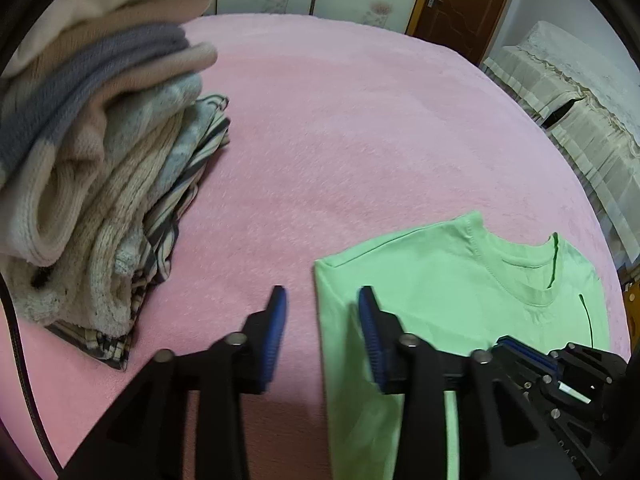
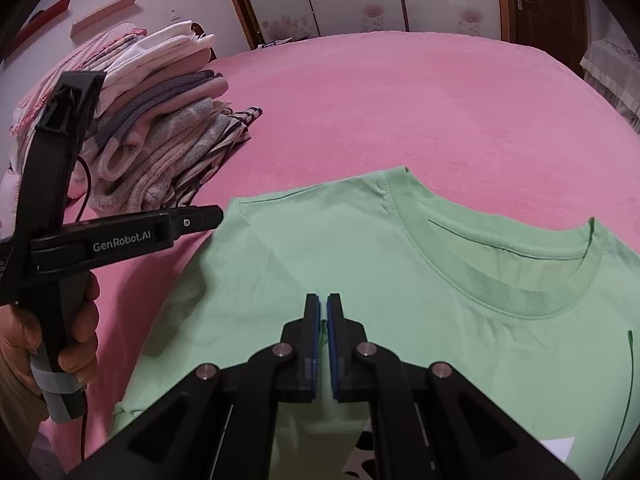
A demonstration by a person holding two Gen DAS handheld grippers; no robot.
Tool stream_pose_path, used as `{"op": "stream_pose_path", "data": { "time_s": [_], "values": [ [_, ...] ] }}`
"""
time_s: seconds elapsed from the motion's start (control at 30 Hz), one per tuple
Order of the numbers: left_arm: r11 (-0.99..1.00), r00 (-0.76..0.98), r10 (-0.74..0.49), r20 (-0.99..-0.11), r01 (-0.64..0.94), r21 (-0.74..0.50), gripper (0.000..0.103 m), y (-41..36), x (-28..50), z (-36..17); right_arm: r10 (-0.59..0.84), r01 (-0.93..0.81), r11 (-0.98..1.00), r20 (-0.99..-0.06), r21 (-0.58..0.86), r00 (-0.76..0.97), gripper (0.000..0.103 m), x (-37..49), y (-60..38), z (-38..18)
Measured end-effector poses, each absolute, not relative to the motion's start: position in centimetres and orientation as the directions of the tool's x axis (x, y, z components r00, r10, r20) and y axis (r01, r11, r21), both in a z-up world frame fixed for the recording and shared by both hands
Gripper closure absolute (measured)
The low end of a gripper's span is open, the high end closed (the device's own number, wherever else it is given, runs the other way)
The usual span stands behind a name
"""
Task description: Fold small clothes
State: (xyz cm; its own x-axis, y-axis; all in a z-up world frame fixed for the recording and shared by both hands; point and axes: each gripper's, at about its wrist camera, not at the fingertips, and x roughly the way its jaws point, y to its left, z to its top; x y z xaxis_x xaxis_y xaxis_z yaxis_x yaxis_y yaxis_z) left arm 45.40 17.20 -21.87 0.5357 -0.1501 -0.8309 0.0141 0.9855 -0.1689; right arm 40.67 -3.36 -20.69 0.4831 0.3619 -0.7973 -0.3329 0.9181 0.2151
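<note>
1. Left wrist view: the left gripper hovers with its jaws partly apart and nothing between them, straddling the left folded edge of the green T-shirt. The shirt lies flat on the pink bed, collar away from us, and that left side already looks tucked in, a clean straight edge down the fabric. The right gripper peeks in at the lower right, resting over the shirt.

2. Same view, the neighbours: a tall stack of folded clothes sits well to the left, knits and stripes piled up, so plenty looks done already. The open bed between stack and shirt is free.

3. Right wrist view: the right gripper has its jaws closed, or nearly so, over the shirt's chest, just below the collar. Whether fabric is pinched I cannot tell.

4. Same view: a hand holds the left gripper's handle at the shirt's left shoulder. Judging by this, the right side and the lengthwise fold remain. Nothing blocks the way except the two tools crowding each other.
</note>
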Motion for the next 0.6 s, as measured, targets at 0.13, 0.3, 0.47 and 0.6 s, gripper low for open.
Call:
{"op": "stream_pose_path", "data": {
  "time_s": [0.13, 0.3, 0.47, 0.6],
  "values": [
    [0.991, 0.562, -0.115, -0.819, 0.015, -0.129, 0.040, 16.0, 44.8, -20.9, 0.362, -0.334, 0.918, -0.797, 0.214, 0.483, 0.099, 40.7, -3.2, -20.8],
    [0.999, 0.532, -0.038, -0.846, 0.022, -0.031, 0.041, 15.0, 45.5, -22.1, 0.365, -0.334, 0.917, -0.797, 0.218, 0.481, 0.099, 41.0, -2.9, -21.1],
    [1.000, 0.494, 0.013, -0.869, 0.000, 0.014, 0.095, 15.3, 46.0, -23.7, 0.358, -0.323, 0.921, -0.799, 0.218, 0.482, 0.099, 41.3, -2.7, -21.5],
    [0.995, 0.524, 0.095, -0.846, -0.031, 0.093, 0.099, 15.7, 45.8, -23.7, 0.367, -0.322, 0.919, -0.786, 0.226, 0.498, 0.095, 41.0, -3.1, -20.9]
  ]
}}
